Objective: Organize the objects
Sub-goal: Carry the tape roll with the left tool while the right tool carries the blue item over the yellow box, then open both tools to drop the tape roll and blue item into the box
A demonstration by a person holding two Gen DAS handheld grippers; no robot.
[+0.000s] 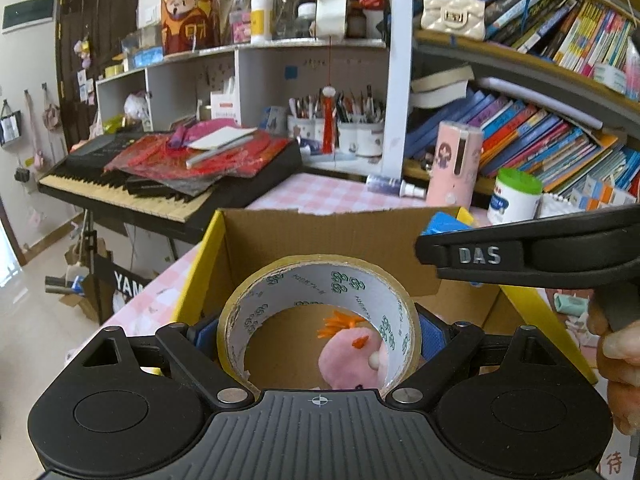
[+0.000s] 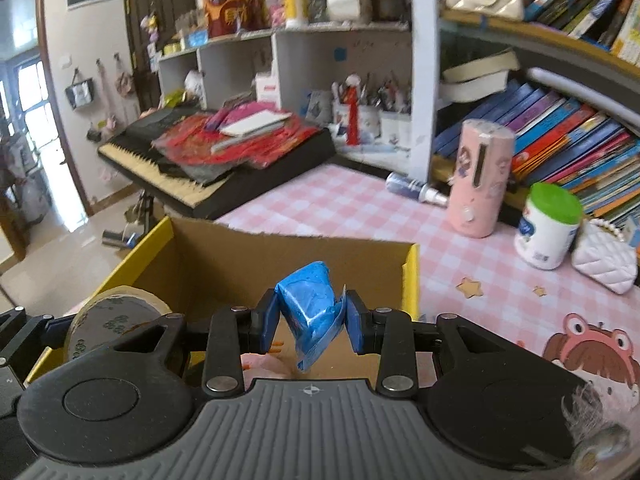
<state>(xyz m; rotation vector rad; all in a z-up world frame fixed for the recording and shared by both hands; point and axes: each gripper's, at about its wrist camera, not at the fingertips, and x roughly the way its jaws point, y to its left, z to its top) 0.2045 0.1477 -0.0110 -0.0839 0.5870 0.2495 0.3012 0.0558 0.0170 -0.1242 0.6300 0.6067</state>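
Note:
My left gripper (image 1: 318,334) is shut on a wide roll of clear packing tape (image 1: 320,280), its blue pads pressing both sides. It holds the roll over the open cardboard box (image 1: 320,232) with yellow outer walls. Through the roll's hole a pink plush toy (image 1: 352,354) with orange tufts lies on the box floor. My right gripper (image 2: 311,322) is shut on a crumpled blue plastic packet (image 2: 310,300), held above the same box (image 2: 280,256). The tape roll (image 2: 116,312) shows at the left in the right wrist view. The right tool's black body (image 1: 540,252) crosses the left view.
The box stands on a pink checked tablecloth (image 2: 360,208). Behind it are a pink cylinder (image 2: 480,180), a green-lidded white jar (image 2: 548,228), a small spray bottle (image 2: 416,190), a white quilted purse (image 2: 604,256) and bookshelves. A keyboard (image 1: 168,176) piled with red papers sits left.

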